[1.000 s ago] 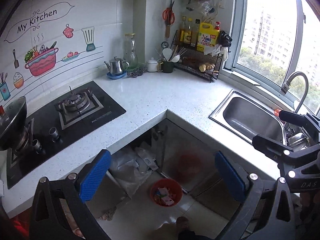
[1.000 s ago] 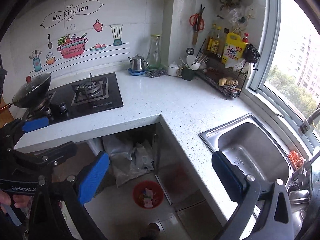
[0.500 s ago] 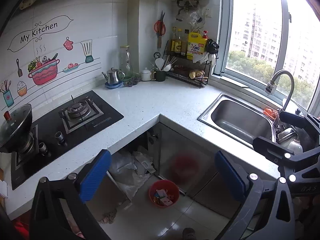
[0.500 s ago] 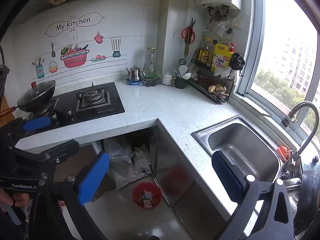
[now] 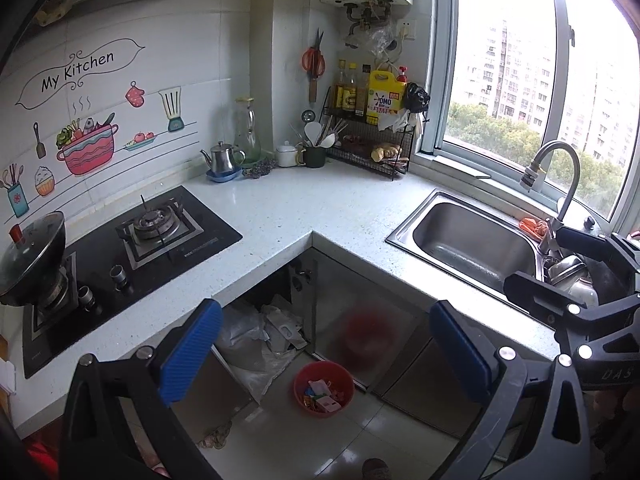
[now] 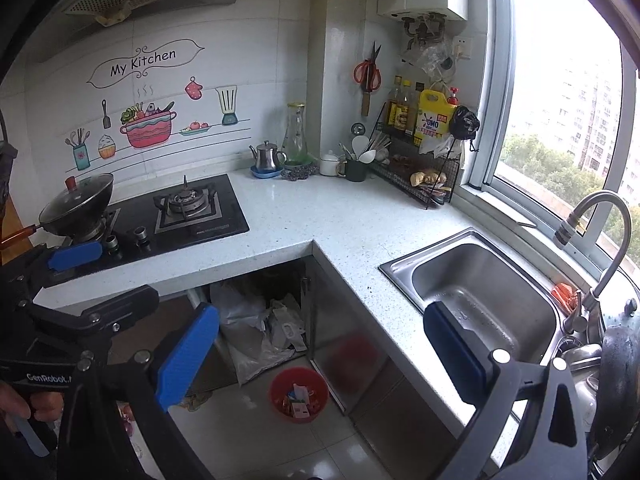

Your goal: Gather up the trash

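A red trash bin [image 5: 323,388] stands on the floor tiles below the counter corner, holding several colourful wrappers; it also shows in the right wrist view [image 6: 298,394]. My left gripper [image 5: 326,350] is open and empty, held high above the bin. My right gripper [image 6: 320,354] is open and empty too, also high above the floor. Each gripper shows in the other's view: the right one at the right edge [image 5: 576,280], the left one at the left edge [image 6: 88,280]. No loose trash is visible on the white counter [image 5: 304,204].
A black gas hob [image 5: 120,248] with a lidded wok [image 5: 32,256] lies left. A steel sink [image 5: 472,240] with a tap [image 5: 556,176] lies right. A kettle [image 5: 224,160], cups and a bottle rack [image 5: 372,136] stand at the back corner. Plastic bags [image 5: 260,340] fill the open cabinet.
Both grippers have pulled back and risen, so more of the kitchen, the wall and the window shows. The bin looks smaller and further. Both stay open.
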A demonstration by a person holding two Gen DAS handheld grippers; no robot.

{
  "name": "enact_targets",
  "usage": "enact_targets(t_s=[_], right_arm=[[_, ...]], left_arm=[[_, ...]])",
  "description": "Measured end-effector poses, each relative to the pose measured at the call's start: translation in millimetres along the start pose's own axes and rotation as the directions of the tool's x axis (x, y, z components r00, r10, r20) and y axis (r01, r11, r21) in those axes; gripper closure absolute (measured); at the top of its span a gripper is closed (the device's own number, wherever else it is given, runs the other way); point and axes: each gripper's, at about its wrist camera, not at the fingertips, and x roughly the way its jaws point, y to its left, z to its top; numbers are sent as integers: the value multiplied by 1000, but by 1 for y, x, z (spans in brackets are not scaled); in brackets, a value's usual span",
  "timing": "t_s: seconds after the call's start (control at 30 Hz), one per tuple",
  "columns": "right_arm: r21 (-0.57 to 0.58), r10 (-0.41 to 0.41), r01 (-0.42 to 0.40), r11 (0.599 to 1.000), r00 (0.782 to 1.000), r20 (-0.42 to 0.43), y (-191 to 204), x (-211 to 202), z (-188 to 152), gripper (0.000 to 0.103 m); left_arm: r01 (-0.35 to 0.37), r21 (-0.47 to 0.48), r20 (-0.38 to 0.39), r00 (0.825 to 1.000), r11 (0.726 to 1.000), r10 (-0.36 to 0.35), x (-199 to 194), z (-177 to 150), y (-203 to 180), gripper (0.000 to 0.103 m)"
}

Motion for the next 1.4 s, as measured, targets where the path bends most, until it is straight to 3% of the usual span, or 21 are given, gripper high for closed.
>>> enact_targets(t_s=[0.4, 1.4], right_arm=[[10, 9, -9, 1000, 1000, -11, 8, -3, -4, 1], [16, -6, 7, 1000, 998, -55, 18, -1, -8, 1]], left_arm=[[-32, -8, 11, 999, 999, 33, -6, -5, -6, 0], [-26, 2, -41, 999, 1000, 26, 3, -16, -13, 0]])
